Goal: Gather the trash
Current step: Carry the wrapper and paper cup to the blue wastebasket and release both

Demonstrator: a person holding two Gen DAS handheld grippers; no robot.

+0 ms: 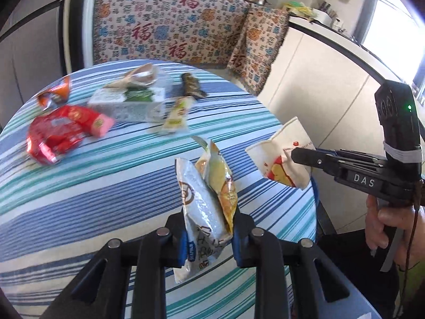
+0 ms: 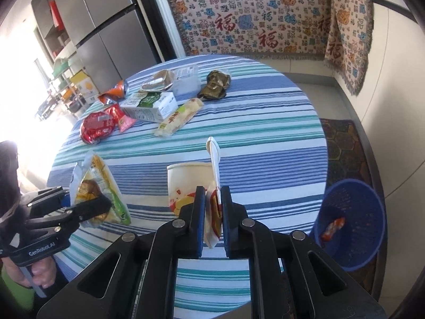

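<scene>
Clearing a striped table (image 2: 239, 138), the left hand-held gripper (image 1: 208, 235) clamps a snack bag (image 1: 209, 186) and the right hand-held gripper (image 2: 213, 218) a flattened paper cup (image 2: 186, 186), the blue bin (image 2: 353, 218) holding one wrapper (image 2: 333, 228) while six pieces, judged remaining, lie uncollected.

Both views are fisheye cameras riding just behind a gripper's two fingers, looking forward and steeply down over a round table in a striped cloth (image 1: 106, 186). The left wrist view sees the right gripper (image 1: 300, 156) enter at its right edge. The right wrist view sees the left gripper (image 2: 87, 202) at its left edge and a blue basket (image 2: 353, 220) on the floor. Both share the tabletop litter, including the milk carton (image 1: 127, 103) (image 2: 151, 106), and the patterned throw (image 1: 172, 26) (image 2: 252, 16) behind.
</scene>
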